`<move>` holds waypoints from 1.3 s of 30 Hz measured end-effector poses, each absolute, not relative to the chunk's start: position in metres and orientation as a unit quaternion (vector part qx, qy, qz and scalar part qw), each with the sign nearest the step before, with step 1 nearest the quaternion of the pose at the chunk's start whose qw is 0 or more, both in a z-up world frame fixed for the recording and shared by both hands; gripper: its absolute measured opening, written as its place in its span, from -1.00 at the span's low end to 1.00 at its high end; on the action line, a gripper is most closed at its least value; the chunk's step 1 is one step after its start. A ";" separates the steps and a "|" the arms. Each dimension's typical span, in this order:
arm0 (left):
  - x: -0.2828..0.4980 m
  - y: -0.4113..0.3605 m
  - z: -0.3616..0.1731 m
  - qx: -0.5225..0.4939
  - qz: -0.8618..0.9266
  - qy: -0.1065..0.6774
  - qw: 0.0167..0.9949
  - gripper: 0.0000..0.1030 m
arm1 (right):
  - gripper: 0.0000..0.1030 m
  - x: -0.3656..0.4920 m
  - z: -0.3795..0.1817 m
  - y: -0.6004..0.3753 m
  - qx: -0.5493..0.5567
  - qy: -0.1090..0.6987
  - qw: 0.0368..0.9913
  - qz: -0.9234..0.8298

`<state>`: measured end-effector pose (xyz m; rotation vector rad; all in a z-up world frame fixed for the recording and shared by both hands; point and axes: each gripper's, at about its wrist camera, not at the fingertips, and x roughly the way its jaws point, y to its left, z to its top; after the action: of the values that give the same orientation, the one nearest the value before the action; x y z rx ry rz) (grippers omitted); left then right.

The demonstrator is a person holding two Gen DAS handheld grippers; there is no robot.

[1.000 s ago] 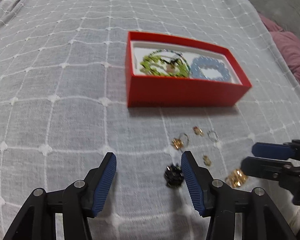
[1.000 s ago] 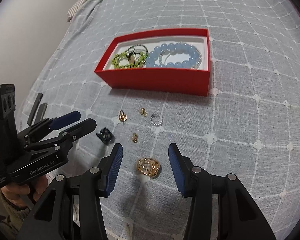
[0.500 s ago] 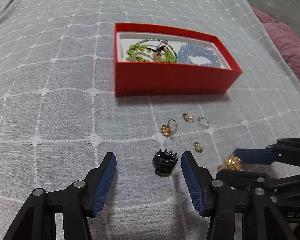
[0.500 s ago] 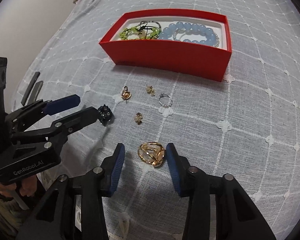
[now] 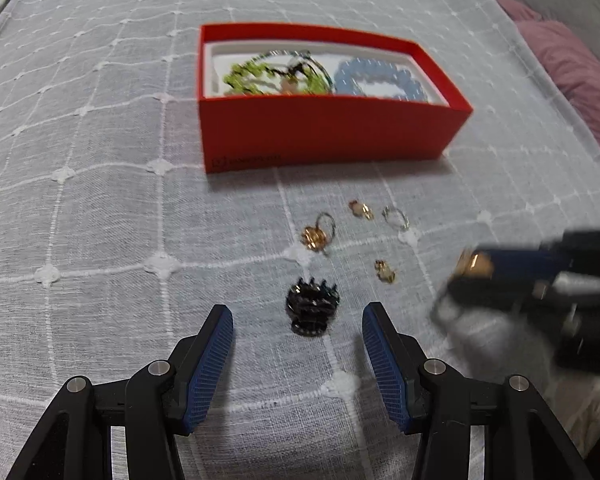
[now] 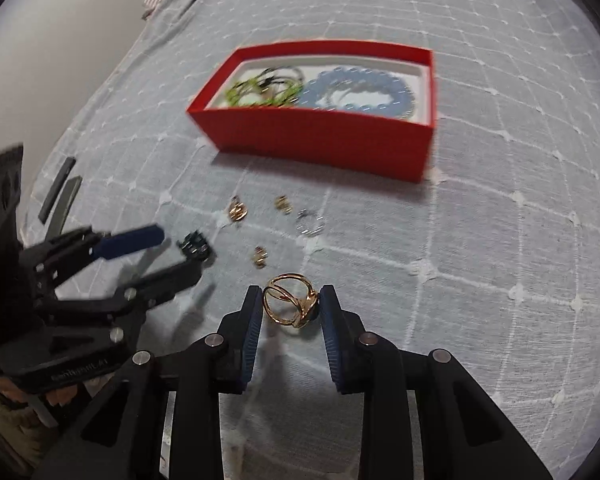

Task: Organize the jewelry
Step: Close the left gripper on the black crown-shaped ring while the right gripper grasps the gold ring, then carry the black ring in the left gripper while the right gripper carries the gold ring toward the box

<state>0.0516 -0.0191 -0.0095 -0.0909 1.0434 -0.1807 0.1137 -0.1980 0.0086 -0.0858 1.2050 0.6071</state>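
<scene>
Jewelry box [image 5: 324, 132] blurred, right hand-held gripper [image 5: 466, 276] smeared

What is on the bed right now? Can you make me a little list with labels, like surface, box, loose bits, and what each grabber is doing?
surface: grey quilted cloth with white grid lines
box: open red cardboard box, holding a green beaded bracelet and a pale blue beaded bracelet
loose bits: small gold and silver earrings on the cloth
left gripper: open, black toothed hair clip between its fingers, untouched
right gripper: closing, big gold openwork ring between its fingers
</scene>
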 end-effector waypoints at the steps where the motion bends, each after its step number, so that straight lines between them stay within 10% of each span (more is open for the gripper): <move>1: 0.051 -0.021 -0.010 -0.039 -0.087 0.498 0.862 0.12 | -0.40 0.116 0.008 -0.202 -0.035 0.558 0.782 0.275; 8: 0.053 -0.022 -0.013 -0.038 -0.085 0.497 0.863 0.08 | -0.40 0.116 0.014 -0.203 -0.032 0.551 0.785 0.279; 13: 0.055 -0.029 -0.017 -0.021 -0.085 0.498 0.863 -0.59 | -0.40 0.119 0.015 -0.204 -0.026 0.549 0.789 0.276; 39: 0.058 -0.011 0.020 -0.056 -0.079 0.447 0.889 -0.59 | -0.40 0.123 0.035 -0.215 -0.004 0.517 0.808 0.284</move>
<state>0.0575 -0.0113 0.0198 -0.1159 0.9280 -0.1649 0.1230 -0.2152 0.0347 -0.0093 1.1049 0.6066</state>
